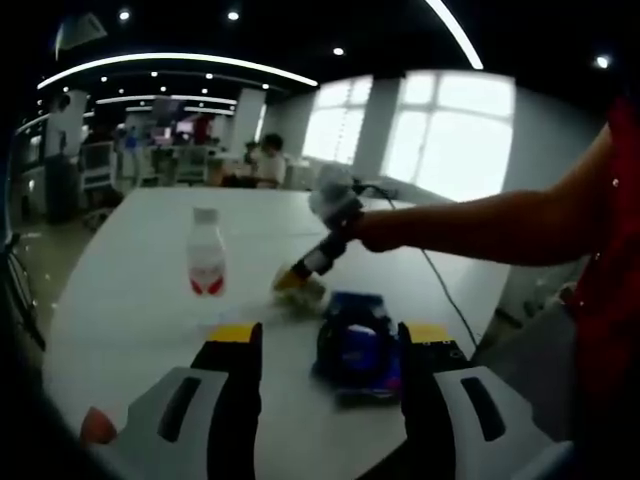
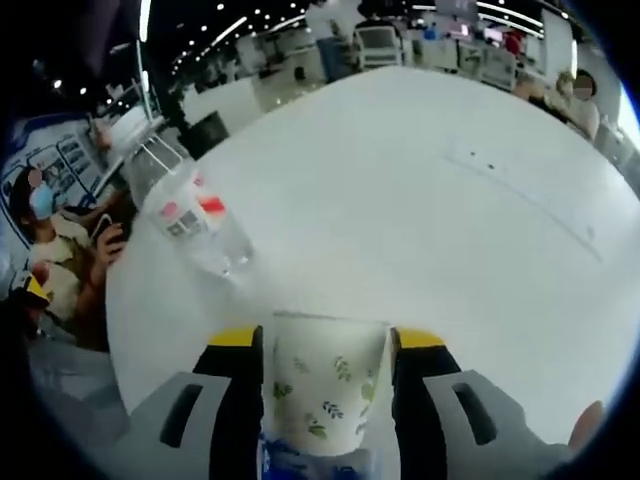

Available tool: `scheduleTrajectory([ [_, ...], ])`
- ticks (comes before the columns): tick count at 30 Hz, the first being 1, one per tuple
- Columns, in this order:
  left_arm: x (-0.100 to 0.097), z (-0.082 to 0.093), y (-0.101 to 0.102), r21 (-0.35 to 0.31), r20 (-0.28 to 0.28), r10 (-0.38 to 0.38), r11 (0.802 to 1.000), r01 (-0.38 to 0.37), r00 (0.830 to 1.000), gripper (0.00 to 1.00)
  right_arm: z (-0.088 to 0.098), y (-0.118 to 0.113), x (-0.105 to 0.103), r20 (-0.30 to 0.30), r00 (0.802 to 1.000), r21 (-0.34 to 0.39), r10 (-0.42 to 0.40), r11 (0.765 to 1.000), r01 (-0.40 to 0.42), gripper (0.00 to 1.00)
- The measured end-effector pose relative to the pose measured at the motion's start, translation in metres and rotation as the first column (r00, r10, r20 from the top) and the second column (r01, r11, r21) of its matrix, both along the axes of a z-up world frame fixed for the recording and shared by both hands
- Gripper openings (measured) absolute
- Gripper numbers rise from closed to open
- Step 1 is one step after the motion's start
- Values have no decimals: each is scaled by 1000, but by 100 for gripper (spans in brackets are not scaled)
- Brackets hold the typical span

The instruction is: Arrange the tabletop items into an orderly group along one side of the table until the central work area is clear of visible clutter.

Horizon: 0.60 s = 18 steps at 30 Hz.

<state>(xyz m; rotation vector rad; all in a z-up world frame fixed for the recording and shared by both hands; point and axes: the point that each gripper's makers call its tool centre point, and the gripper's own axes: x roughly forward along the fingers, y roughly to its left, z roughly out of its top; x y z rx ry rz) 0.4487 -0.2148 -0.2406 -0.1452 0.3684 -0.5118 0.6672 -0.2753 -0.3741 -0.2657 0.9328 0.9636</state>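
Two grippers are at work over a long white table [image 1: 130, 300]. Left gripper [image 1: 330, 345]: jaws wide apart, yellow-tipped, holding nothing; a dark blue packet [image 1: 358, 345] lies flat on the table between them, closer to the right-hand jaw, and whether it touches that jaw I cannot tell. Ahead of it in the left gripper view, a small white bottle with a red-and-white label [image 1: 206, 255] stands upright, well apart from the packet. Just beyond the packet, the right gripper [image 1: 297, 280] reaches in on a bare forearm [image 1: 500, 225], its yellow tips down at a pale object on the table surface; blur hides what that object is. A small orange object [image 1: 97, 426] sits at the near table edge, beside the left gripper's body. Right gripper view: the right gripper's [image 2: 328, 350] jaws sit on either side of a white paper cup with a green leaf print [image 2: 322, 385], upright, both jaws against its walls. A strip of blue [image 2: 300, 462] shows below the cup; identity unclear. Ahead and left of the cup, a clear plastic bottle with a red-and-white label [image 2: 195, 220] appears tilted on the table, apart from the cup. A seated person [image 2: 55, 255] is at the table's far-left edge.
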Motion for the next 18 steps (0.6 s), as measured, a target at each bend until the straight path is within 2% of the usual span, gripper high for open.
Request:
scheduleTrajectory([
  [4, 0, 0, 0, 0, 1, 1, 1000, -1, 1000, 52, -2, -2, -1, -23, 1000, -5, -5, 1000, 5, 44],
  [7, 1, 0, 1, 0, 0, 2, 1000, -2, 1000, 52, -2, -2, -2, -42, 999, 6, -15, 1000, 15, 44],
  [10, 1, 0, 1, 0, 0, 3, 1000, -3, 1000, 52, 3, -3, -2, -34, 999, 16, -15, 1000, 16, 43],
  [14, 1, 1, 1, -1, 4, 4, 1000, -4, 1000, 52, 17, 2, -1, 2, 1000, 69, -10, 998, 10, 42],
  [18, 2, 1, 1, 0, 3, 7, 1000, -7, 1000, 54, 32, 12, 2, 38, 999, 164, -11, 986, 5, 42],
])
